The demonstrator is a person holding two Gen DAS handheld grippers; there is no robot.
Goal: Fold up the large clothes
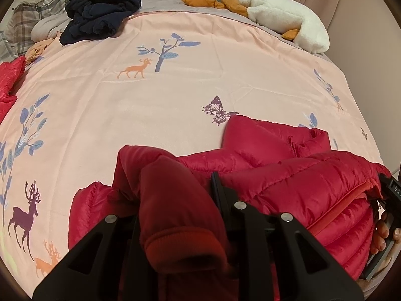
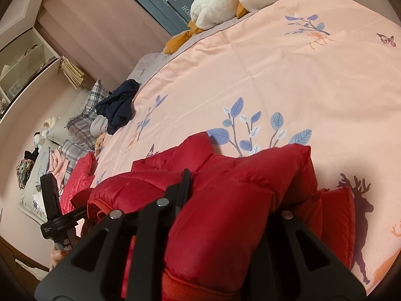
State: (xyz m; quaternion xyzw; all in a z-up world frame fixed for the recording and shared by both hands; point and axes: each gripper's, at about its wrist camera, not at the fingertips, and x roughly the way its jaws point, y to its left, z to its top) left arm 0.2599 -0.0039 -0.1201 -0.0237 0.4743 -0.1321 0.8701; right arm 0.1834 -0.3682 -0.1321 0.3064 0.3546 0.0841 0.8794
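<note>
A red puffer jacket (image 1: 288,175) lies bunched at the near edge of a pink bedspread (image 1: 175,95) printed with deer. My left gripper (image 1: 180,190) is shut on one of its sleeves; the ribbed cuff (image 1: 183,245) hangs back toward the camera and hides the left finger. In the right wrist view the same red jacket (image 2: 238,180) fills the foreground. My right gripper (image 2: 225,195) is shut on a thick padded fold of it, with only the left finger (image 2: 185,183) showing. The right gripper (image 1: 392,193) and a hand (image 1: 381,233) appear at the left view's right edge.
A crumpled navy garment (image 1: 100,15) lies at the far left of the bed, near plaid pillows (image 1: 37,12). A white plush toy (image 1: 288,17) with orange parts sits at the far right. A second red garment (image 1: 10,82) lies at the left edge.
</note>
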